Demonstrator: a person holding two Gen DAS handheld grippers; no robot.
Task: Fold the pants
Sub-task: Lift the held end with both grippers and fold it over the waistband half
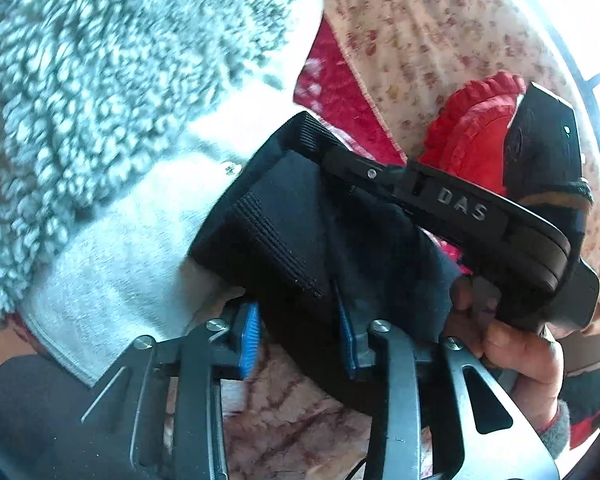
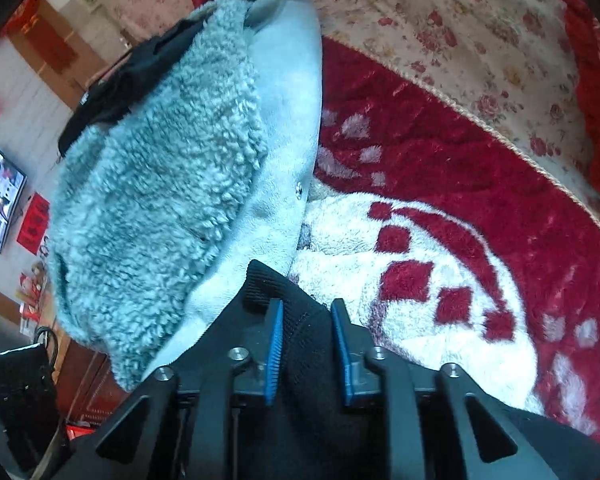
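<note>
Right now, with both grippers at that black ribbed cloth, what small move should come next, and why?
Probably lift both together. The left gripper and right gripper each have the black ribbed pants between blue pads, beside the grey fleece jacket, so raising clears them for folding.

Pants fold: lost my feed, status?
Left gripper and right gripper both shut on black pants. Fleece jacket crowds alongside.

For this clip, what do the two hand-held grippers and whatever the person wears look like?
Both have black angular linkage arms with silver pivot screws and ribbed blue pads on the fingers: left hand-held gripper, right hand-held gripper. From the left wrist camera, the right tool's black body carries raised letters "DAS", a hand grips its handle, and a grey knit cuff shows.
</note>
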